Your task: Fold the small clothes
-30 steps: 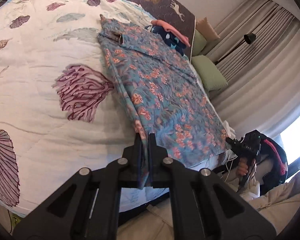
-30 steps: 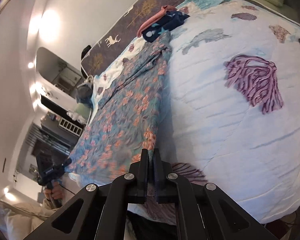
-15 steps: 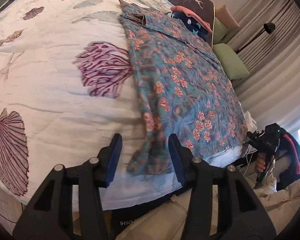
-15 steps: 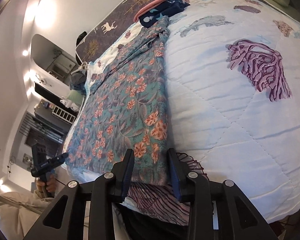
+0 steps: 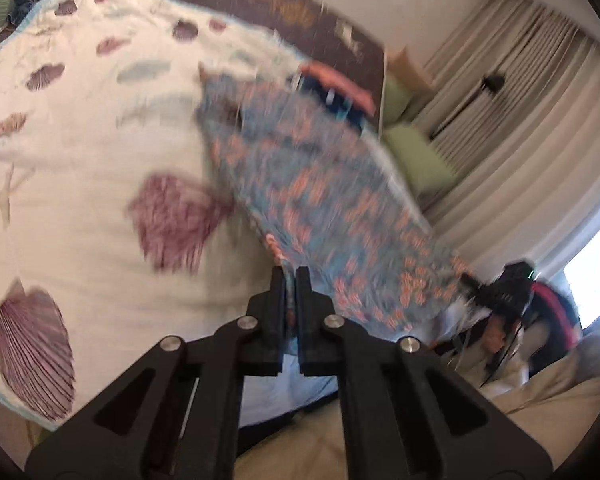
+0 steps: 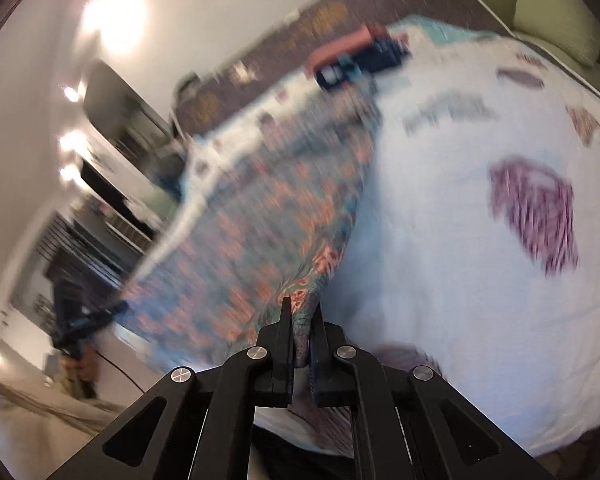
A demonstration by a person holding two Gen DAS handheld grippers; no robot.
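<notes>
Two grippers pinch the floral garment on the quilt; left gripper grips its near hem. Right gripper clamps the other near corner.

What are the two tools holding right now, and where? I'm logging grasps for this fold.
Both hold the floral garment at its near hem: the left tool is shut on one corner, the right tool on the other.

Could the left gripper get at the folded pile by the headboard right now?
Probably not yet. The left gripper is shut on the floral garment's near corner, and the pile lies at the bed's far end, beyond that whole garment. It would need to let go first.
</notes>
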